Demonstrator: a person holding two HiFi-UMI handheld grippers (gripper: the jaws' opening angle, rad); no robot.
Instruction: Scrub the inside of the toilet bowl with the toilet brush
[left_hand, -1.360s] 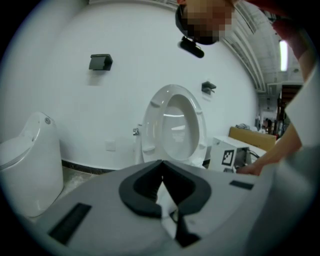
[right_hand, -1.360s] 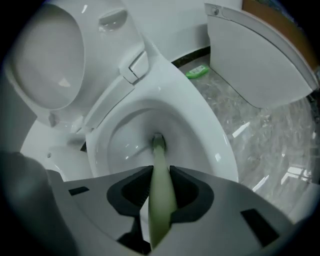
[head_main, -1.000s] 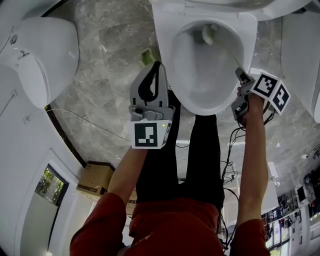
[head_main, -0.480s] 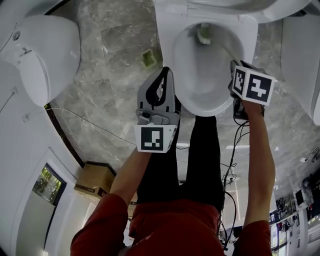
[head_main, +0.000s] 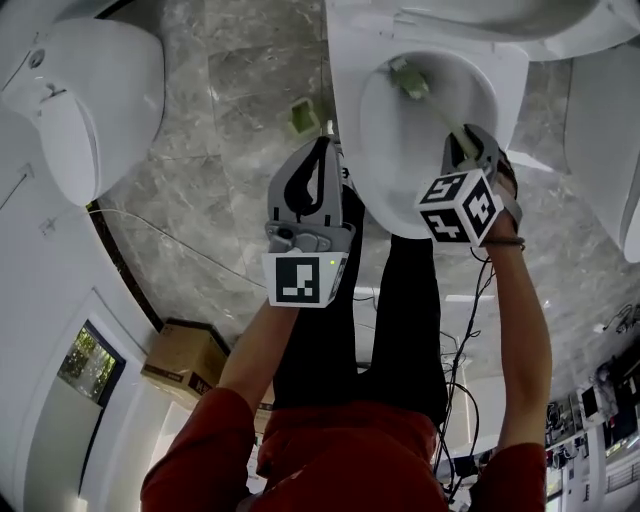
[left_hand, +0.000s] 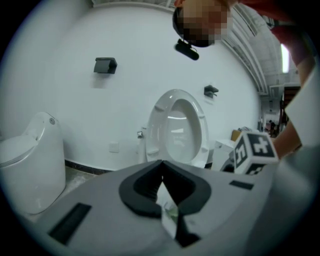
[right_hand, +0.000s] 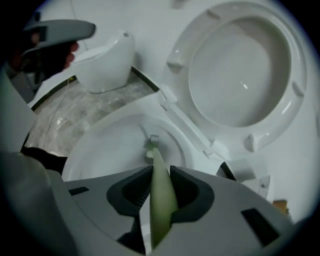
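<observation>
Here, the toilet brush (head_main: 412, 80) sets its head against the back wall of the toilet bowl (head_main: 390, 175), its pale green handle clamped in the right gripper (head_main: 465, 142) over the bowl's right rim. The left gripper (head_main: 318, 150), jaws together and empty, hangs off the left rim. Scrubbing appears under way; next, sweep the head round the wall.

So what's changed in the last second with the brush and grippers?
The right gripper rolled and swung left over the toilet bowl rim, jaws still clamped on the toilet brush. The brush head stayed at the bowl's far end. The left gripper held its place, jaws shut, empty.
</observation>
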